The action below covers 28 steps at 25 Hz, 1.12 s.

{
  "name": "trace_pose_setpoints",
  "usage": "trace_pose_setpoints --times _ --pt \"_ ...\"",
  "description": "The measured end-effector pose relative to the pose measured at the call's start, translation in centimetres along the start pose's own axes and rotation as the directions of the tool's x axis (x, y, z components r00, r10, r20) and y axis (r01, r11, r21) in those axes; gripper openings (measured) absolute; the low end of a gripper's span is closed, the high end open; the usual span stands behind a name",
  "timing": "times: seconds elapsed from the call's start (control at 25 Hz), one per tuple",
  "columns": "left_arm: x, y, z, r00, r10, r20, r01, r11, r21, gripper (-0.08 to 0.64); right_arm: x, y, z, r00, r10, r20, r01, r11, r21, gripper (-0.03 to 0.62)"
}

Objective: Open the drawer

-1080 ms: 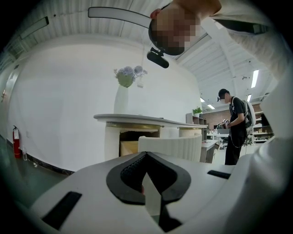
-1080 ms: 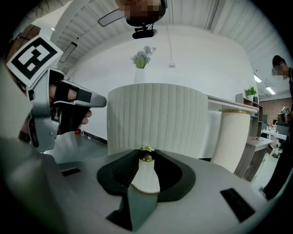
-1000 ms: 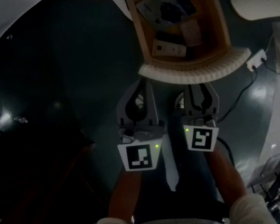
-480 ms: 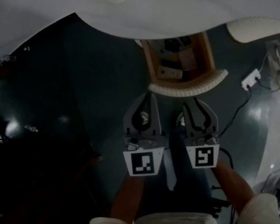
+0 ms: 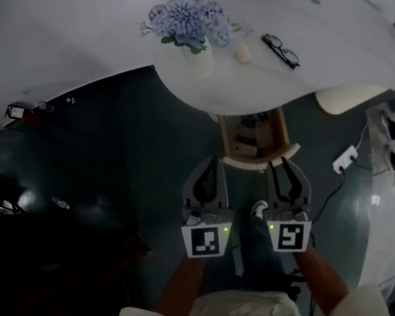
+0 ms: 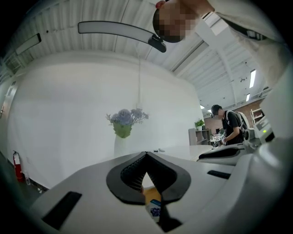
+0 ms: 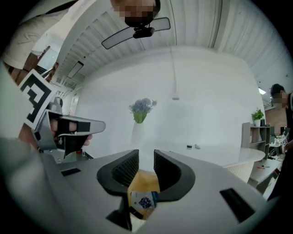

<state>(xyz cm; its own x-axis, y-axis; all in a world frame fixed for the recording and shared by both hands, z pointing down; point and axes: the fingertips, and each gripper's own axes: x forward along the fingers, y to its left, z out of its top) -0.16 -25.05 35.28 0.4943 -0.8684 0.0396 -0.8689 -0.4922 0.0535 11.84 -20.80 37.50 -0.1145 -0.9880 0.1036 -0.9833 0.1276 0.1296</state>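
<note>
**Surroundings.** A white oval table [image 5: 329,47] carries a white vase of blue-purple flowers [image 5: 192,33], a pair of black-framed glasses [image 5: 281,50] and a few small items too small to identify. A white power strip [image 5: 344,159] lies on the dark floor [image 5: 106,154] to the right of the grippers.

**Task object.** The wooden drawer with a ribbed white front [image 5: 261,158] sits under the near edge of the table. It is pulled out, and small boxes lie inside it. The ribbed front is the part nearest the jaw tips.

**Pose.** Both grippers are held side by side, close together and pointing roughly level toward the table. Both bare forearms extend forward.

**Left gripper** [image 6: 146,155]. Its jaw tips meet and nothing is held. The drawer contents show through the hollow behind the tips.

**Right gripper** [image 7: 146,160]. Its jaws stand apart with a narrow gap and grip nothing. The drawer shows below, beyond the gap.
</note>
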Motion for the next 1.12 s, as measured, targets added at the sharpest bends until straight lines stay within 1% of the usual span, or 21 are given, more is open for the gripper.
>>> trace_pose_setpoints --times 0.12,0.24,0.28,0.44,0.52,0.56,0.68,0.84,0.96,1.12 --pt "-0.4 0.6 3.0 1.0 0.014 0.007 -0.014 1.0 0.022 -0.005 0.6 -0.5 4.3 0.999 0.014 0.047 -0.012 0.998 -0.056 0.106" --pt "-0.1 1.8 6.2 0.999 0.022 0.044 -0.025 0.997 0.069 -0.005 1.4 -1.2 8.2 0.996 0.031 0.086 -0.022 0.994 -0.103 0.104" --pt "-0.2 2.1 7.3 0.998 0.024 0.059 -0.028 0.997 0.074 -0.005 1.4 -1.3 9.5 0.995 0.035 0.097 -0.024 0.993 -0.112 0.104" --pt "-0.8 2.9 11.0 0.996 0.028 0.087 -0.035 0.997 0.072 -0.005 1.6 -1.3 13.1 0.995 0.061 0.082 -0.048 0.987 -0.15 0.104" --pt "-1.1 2.9 12.5 0.994 0.028 0.104 -0.035 0.997 0.068 -0.005 1.8 -1.0 14.2 0.995 0.081 0.059 -0.07 0.982 -0.176 0.104" --pt "-1.3 2.9 12.9 0.995 0.024 0.1 -0.032 0.996 0.078 -0.005 1.7 -0.7 14.5 0.996 0.083 0.045 -0.074 0.98 -0.185 0.104" --pt "-1.5 3.6 14.1 0.995 0.02 0.095 -0.031 0.993 0.115 -0.005 1.7 -0.1 15.7 0.996 0.08 0.038 -0.073 0.984 -0.163 0.104" --pt "-1.3 4.0 15.8 0.99 0.026 0.138 -0.037 0.996 0.078 -0.003 1.6 0.1 18.1 0.992 0.096 0.08 -0.084 0.987 -0.137 0.104" --pt "-1.2 3.9 16.5 0.988 0.02 0.151 -0.033 0.996 0.082 -0.005 1.8 0.0 19.0 0.992 0.088 0.094 -0.078 0.992 -0.102 0.104" --pt "-0.8 3.4 17.1 0.988 -0.002 0.157 -0.009 0.997 0.072 -0.005 2.2 -0.5 19.5 0.992 0.07 0.1 -0.062 0.995 -0.082 0.096"
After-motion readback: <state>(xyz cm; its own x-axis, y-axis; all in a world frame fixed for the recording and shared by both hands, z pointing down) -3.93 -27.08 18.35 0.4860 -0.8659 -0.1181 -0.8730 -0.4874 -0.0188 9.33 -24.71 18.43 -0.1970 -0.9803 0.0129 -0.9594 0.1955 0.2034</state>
